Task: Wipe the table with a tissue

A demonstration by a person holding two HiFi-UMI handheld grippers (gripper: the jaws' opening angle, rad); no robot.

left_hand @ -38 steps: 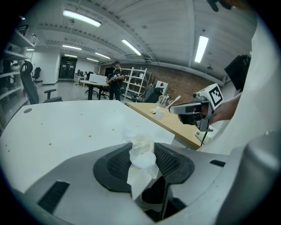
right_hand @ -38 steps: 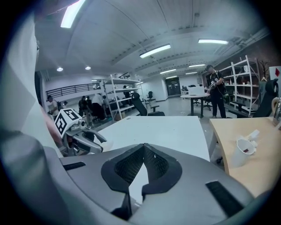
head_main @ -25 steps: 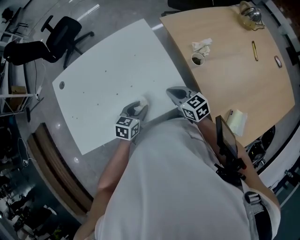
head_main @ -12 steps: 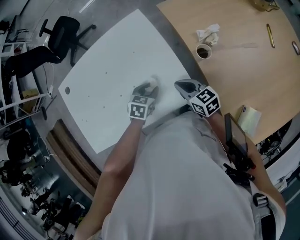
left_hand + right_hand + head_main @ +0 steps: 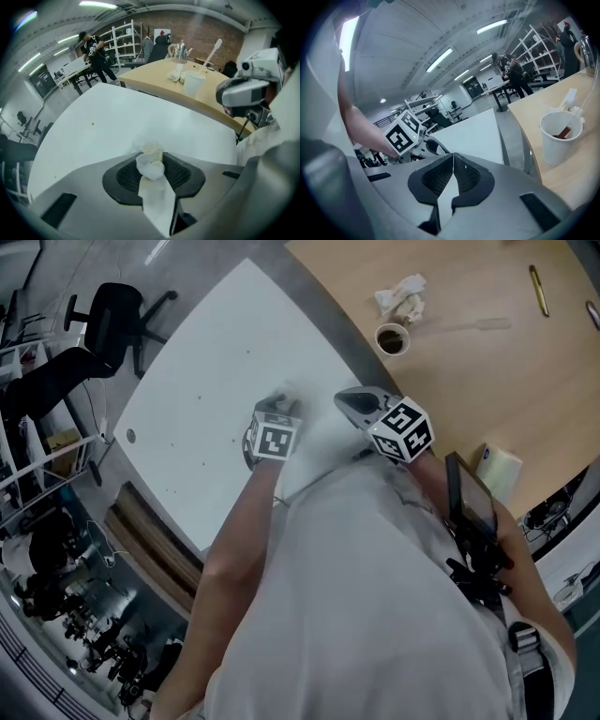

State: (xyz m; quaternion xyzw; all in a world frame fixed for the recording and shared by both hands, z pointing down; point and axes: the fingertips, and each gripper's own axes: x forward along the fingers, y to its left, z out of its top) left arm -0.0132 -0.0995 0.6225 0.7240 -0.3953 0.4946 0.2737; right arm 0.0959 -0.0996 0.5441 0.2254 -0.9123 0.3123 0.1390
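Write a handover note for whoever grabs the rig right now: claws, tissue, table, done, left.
Left claw: jaws have just been closing and grip the tissue; it points steeply down at the white table.
Right claw: shut, empty, over the table's near edge.
Done: tissue is gripped and down at the tabletop; contact not clear.
Left: wipe across the table; a speck shows farther out.

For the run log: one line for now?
left gripper: jaws just tightened on crumpled white tissue | over white table | right gripper: shut, empty
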